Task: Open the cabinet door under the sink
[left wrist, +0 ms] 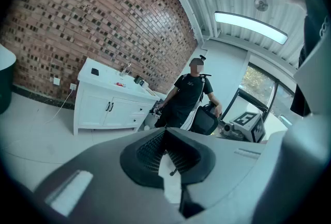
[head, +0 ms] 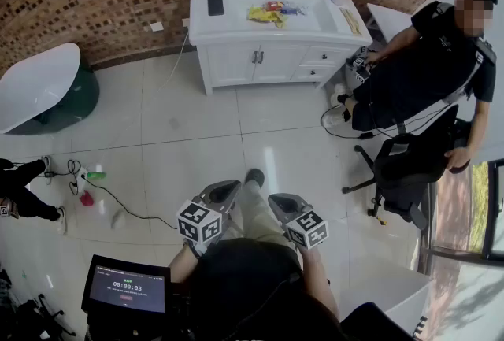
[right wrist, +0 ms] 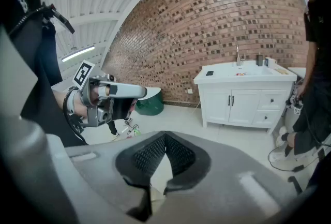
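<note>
The left gripper (head: 223, 191) and right gripper (head: 281, 205) hung at lower centre, jaws together, holding nothing, idle because the cabinet (head: 236, 64) stood far off at top, doors closed.

Shut white cabinet door (head: 279, 64), upright, dark handles (head: 257, 57) at the centre seam.

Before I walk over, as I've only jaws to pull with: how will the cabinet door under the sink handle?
Probably stiff: the cabinet doors look like solid panels. Likely swinging outward from the middle, since two slim handles sit side by side there. Being thin, they may slip.
</note>
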Action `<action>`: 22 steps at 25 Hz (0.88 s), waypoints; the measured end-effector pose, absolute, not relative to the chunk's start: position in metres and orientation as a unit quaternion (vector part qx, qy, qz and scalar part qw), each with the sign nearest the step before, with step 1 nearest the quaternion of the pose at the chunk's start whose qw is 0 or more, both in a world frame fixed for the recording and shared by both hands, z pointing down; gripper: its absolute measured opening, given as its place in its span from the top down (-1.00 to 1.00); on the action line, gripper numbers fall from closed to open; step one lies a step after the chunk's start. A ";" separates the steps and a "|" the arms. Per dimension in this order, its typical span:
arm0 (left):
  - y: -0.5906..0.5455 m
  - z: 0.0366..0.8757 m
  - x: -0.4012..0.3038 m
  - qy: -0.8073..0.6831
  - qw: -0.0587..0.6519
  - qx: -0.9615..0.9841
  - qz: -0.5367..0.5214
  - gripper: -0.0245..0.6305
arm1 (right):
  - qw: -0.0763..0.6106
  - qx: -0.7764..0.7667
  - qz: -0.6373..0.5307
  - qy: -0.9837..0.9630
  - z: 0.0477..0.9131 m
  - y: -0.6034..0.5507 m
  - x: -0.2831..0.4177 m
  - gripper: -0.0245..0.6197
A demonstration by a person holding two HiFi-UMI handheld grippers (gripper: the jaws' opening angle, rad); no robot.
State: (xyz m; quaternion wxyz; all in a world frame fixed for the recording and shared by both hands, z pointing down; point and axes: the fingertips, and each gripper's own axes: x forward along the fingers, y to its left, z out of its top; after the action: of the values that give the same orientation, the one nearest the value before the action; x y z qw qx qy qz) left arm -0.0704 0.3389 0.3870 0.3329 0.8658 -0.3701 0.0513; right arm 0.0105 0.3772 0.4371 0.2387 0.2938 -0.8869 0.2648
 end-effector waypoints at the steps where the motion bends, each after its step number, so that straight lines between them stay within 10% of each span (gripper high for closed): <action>1: 0.336 0.389 -0.069 -0.370 0.334 0.865 0.057 0.87 | 0.232 0.296 0.264 -0.888 0.437 0.369 0.011 0.95; 22: 0.069 0.393 -0.050 -0.435 0.321 0.834 0.110 0.87 | 0.220 0.310 0.255 -0.889 0.468 0.004 0.086 0.95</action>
State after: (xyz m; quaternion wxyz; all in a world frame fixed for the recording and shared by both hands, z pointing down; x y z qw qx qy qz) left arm -0.0499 0.0694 0.3929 0.3213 0.8339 -0.4349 0.1102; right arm 0.0860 0.0043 0.4683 0.2196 0.3096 -0.8892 0.2555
